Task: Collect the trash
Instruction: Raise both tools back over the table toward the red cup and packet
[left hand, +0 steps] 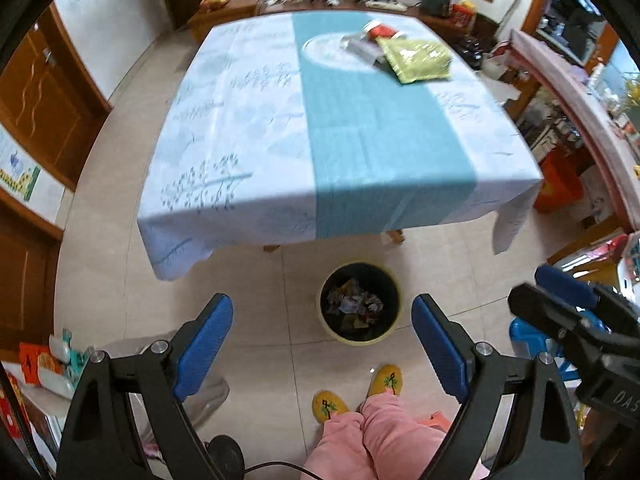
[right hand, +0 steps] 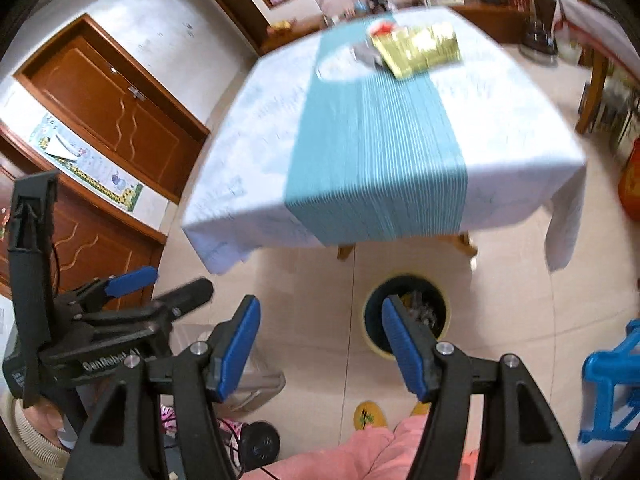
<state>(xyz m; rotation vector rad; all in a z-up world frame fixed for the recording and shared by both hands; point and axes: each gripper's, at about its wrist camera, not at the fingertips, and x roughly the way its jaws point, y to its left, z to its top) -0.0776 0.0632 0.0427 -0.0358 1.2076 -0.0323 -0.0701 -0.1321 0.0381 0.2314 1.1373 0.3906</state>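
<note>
Tiled floor under the table [left hand: 224, 128] holds our bin [left hand: 359, 303], already part full of wrappers. Both our left gripper [left hand: 322, 350] and right gripper [right hand: 316, 350] hang apart and empty. What's left is the yellow packet [left hand: 418, 60] and red-capped bottle [left hand: 378, 31] at the table's far right.

Right gripper [right hand: 318, 344]: blue-padded fingers [right hand: 236, 350] spread wide, nothing between them, pointing steeply down at tiled floor [right hand: 320, 280]. Trash bin [right hand: 440, 300] on floor just past right finger, partly hidden by it, crumpled scraps inside. Counter [right hand: 520, 152] at 12 o'clock, white cloth with teal stripe; yellow-green packet [right hand: 416, 50] plus red-and-grey items at far end, blurred. Left gripper [right hand: 160, 284] at 9 o'clock. Yellow slipper [right hand: 370, 414], pink trouser legs [right hand: 360, 456] at 6 o'clock. Blue stool [right hand: 612, 380] at 4 o'clock.
</note>
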